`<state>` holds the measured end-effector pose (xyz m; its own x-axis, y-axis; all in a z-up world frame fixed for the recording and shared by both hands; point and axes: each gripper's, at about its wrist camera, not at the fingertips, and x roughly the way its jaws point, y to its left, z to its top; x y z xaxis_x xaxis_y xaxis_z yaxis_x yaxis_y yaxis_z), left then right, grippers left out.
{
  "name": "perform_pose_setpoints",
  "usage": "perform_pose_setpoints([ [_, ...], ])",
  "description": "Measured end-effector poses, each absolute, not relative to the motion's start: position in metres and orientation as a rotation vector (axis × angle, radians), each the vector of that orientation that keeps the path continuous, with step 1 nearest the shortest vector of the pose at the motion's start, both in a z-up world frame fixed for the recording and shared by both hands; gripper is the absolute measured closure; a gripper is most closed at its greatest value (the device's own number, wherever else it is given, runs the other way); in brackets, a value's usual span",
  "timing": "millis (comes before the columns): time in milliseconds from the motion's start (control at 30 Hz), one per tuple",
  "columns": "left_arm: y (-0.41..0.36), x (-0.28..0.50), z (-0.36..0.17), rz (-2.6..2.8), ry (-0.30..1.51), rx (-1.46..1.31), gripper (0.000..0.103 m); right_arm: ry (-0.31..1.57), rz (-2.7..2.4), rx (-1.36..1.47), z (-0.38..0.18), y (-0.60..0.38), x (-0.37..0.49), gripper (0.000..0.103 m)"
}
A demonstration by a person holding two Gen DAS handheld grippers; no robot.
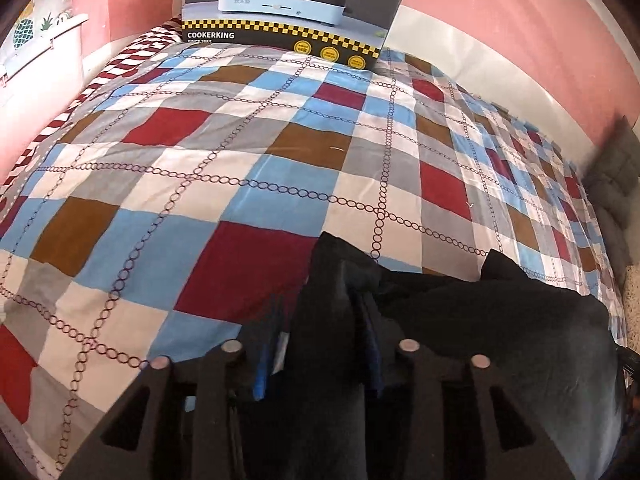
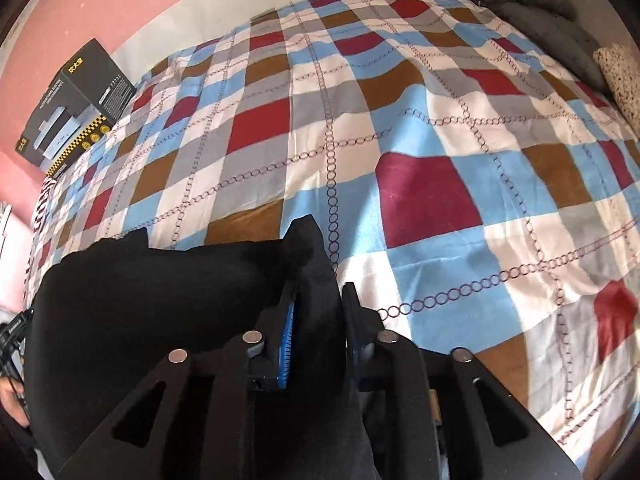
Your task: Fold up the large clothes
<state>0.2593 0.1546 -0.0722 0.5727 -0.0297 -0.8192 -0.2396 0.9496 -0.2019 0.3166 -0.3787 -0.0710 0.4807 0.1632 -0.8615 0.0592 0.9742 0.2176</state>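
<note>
The bed (image 1: 224, 168), spread with a checked quilt (image 2: 400, 128) of red, blue, brown, grey and white, carried a cooker box (image 1: 296, 12) at twelve o'clock, grey cushions (image 2: 532, 20) at its two o'clock edge and a black garment (image 1: 500, 312) at six o'clock.

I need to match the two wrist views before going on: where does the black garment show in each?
Left wrist: the black garment fills the lower right, a bunch of it between the left hand-held gripper fingers.
Right wrist: it fills the lower left, bunched in the right hand-held gripper.
Shared landmark: the cooker box, top centre in the left view, far left in the right view.
</note>
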Motion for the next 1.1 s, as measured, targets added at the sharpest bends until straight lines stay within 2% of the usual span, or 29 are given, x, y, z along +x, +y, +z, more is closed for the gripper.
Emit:
perform_pose_setpoints([
  [133,0.168,0.252,-0.048,0.109,0.944,-0.343,0.053,1.002,0.061,0.235,-0.034,-0.386,0.301,0.078],
  [233,0.176,0.239,-0.024,0.117,0.9,-0.361,0.052,0.935,0.091,0.233,-0.003,-0.387,0.279,0.066],
  [400,0.166,0.192,0.01,0.064,0.837,-0.38,0.052,0.868,0.171,0.271,0.024,-0.373,0.224,0.066],
  [533,0.119,0.137,0.015,-0.056,0.829,-0.322,0.052,0.888,0.222,0.271,0.013,-0.346,0.172,0.066],
  [700,0.052,0.085,-0.008,-0.177,0.894,-0.24,0.052,0.915,0.238,0.158,-0.013,-0.302,0.121,0.066],
  [800,0.021,0.084,-0.025,-0.201,0.911,-0.146,0.051,0.873,0.216,0.018,-0.028,-0.284,0.114,0.066],
  [933,0.015,0.095,-0.039,-0.166,0.863,-0.084,0.038,0.904,0.167,0.105,-0.048,-0.305,0.131,0.066],
  [1100,0.019,0.103,-0.035,-0.099,0.898,-0.102,0.038,0.926,0.09,0.086,-0.035,-0.309,0.135,0.066],
])
